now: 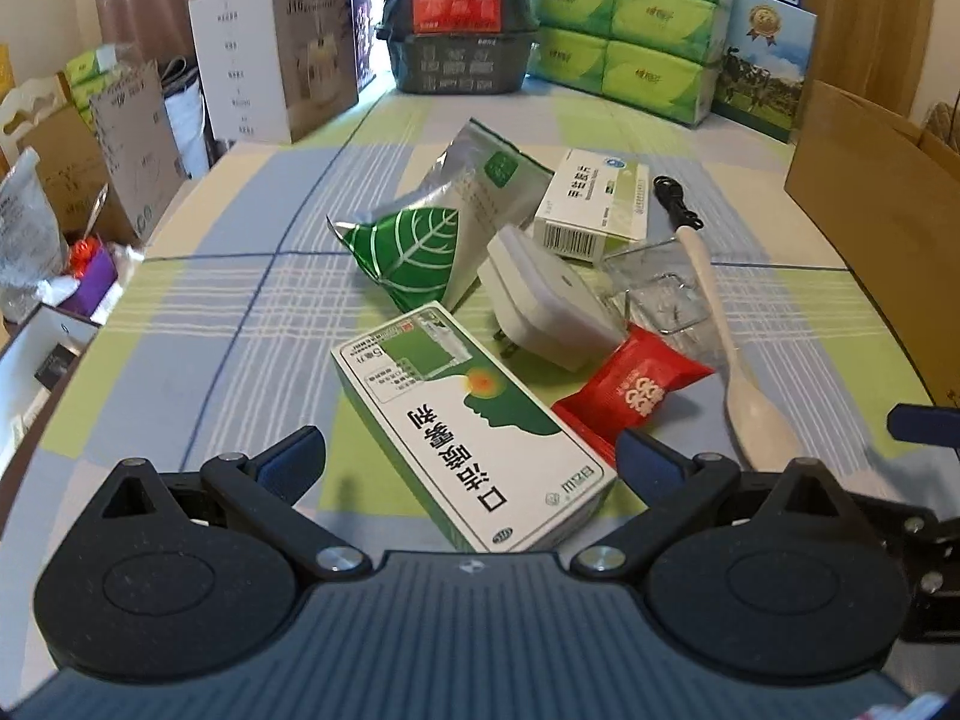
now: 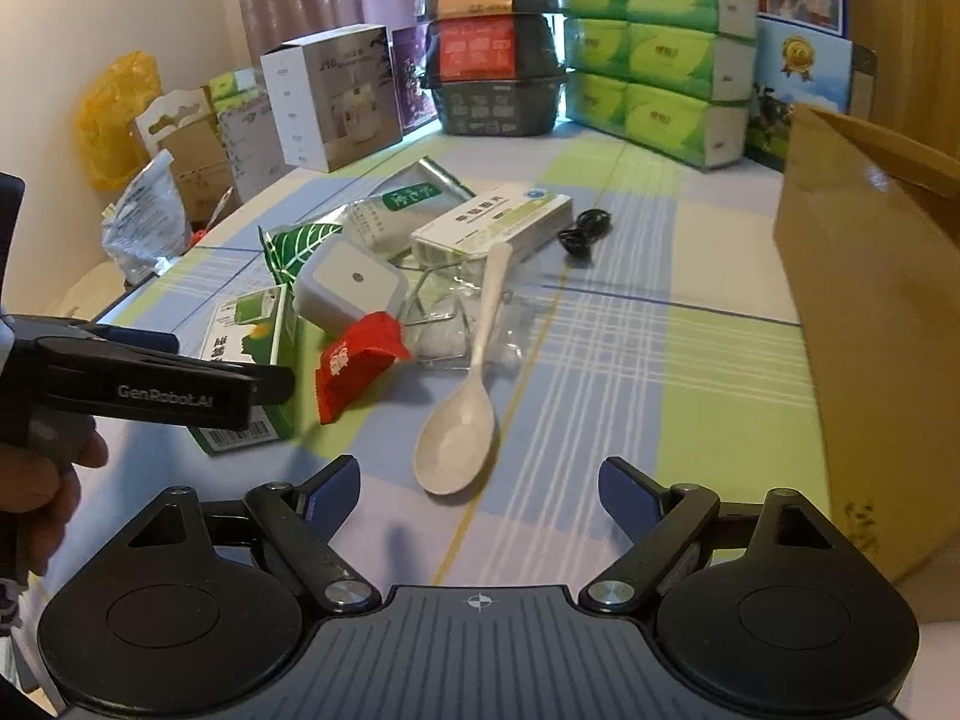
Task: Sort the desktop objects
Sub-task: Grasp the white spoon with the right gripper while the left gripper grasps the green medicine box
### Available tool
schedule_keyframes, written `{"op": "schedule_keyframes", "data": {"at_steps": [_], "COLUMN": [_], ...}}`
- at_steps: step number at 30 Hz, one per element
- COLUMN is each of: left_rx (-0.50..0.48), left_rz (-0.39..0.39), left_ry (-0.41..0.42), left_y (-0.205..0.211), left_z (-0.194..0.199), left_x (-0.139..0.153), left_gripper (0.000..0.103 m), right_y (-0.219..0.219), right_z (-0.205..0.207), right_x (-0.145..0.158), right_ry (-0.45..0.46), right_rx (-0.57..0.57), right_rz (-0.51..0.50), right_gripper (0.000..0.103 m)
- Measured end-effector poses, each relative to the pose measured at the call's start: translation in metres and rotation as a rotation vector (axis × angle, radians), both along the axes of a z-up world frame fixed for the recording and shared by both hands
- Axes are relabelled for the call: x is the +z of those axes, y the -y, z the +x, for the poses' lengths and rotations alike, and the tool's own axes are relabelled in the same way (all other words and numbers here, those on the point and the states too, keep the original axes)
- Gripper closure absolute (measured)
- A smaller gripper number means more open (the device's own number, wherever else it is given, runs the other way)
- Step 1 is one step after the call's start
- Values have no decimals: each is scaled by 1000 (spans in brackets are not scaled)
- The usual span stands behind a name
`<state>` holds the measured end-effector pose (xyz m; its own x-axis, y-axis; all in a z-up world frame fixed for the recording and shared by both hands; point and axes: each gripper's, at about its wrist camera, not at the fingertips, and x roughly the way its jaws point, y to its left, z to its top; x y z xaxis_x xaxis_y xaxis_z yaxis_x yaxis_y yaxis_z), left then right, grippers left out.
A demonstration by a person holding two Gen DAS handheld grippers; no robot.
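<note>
A green-and-white medicine box [image 1: 468,426] lies flat on the checked tablecloth, its near end between the wide-apart fingers of my open left gripper [image 1: 471,456]. Beyond it sit a red snack packet [image 1: 636,396], a white plug adapter [image 1: 546,306], a leaf-printed foil pouch [image 1: 408,252] and a second medicine box [image 1: 594,204]. My right gripper [image 2: 480,480] is open and holds nothing, just short of the bowl of a white spoon [image 2: 462,414]. A black finger [image 2: 180,387] of the left gripper, held by a hand, shows beside the green box [image 2: 252,372].
A tall cardboard box [image 2: 870,300] stands close on the right. A black cable [image 2: 585,234] and a clear plastic wrapper [image 2: 444,324] lie by the spoon. Green tissue packs [image 2: 654,48], black containers [image 2: 492,60] and a white carton [image 2: 336,96] line the back. The table edge [image 1: 78,372] runs along the left.
</note>
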<state>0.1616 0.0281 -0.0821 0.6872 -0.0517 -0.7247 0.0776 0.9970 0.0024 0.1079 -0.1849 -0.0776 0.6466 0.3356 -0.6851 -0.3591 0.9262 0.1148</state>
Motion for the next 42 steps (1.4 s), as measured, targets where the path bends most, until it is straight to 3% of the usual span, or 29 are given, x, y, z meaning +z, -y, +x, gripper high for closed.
{"op": "schedule_keyframes", "data": {"at_steps": [3,7,8,11,15,22,25,28,30,42], "left_rx": [-13,-27,-18,10,15,26,27,31,38,30], "left_rz": [-8,66,64,-9,3,-13,-3,9,11,21], "left_ry": [-8,-34,-44,-67,-27,-31,-44,-60,-65,-80], "left_y": [-2,-2,-5,-16,-17,-14,-12,-12,-12,-7], "left_z": [2,-5,-7,-9,-9,0,0,0,-2,-26], "left_x": [-2,-2,-2,-3,0,-3,-7,-10,-9,0], "left_gripper": [9,36,38,39,37,36,37,49,51,52], "right_y": [-7,-15,-16,-20,-25,-31,-32,-31,-30,-16], "right_z": [7,16,18,23,29,30,29,26,23,4], "right_x": [-4,-12,-14,-18,-22,-25,-25,-25,-24,-11], "right_ry": [-1,0,-1,-1,11,49,47,43,41,46], "right_rx": [7,14,11,6,-3,-14,-20,-29,-38,-80], "right_rz": [-7,-33,-34,-32,-36,-84,-91,-96,-98,-88], "right_gripper": [21,29,32,38,46,72,72,73,73,73]}}
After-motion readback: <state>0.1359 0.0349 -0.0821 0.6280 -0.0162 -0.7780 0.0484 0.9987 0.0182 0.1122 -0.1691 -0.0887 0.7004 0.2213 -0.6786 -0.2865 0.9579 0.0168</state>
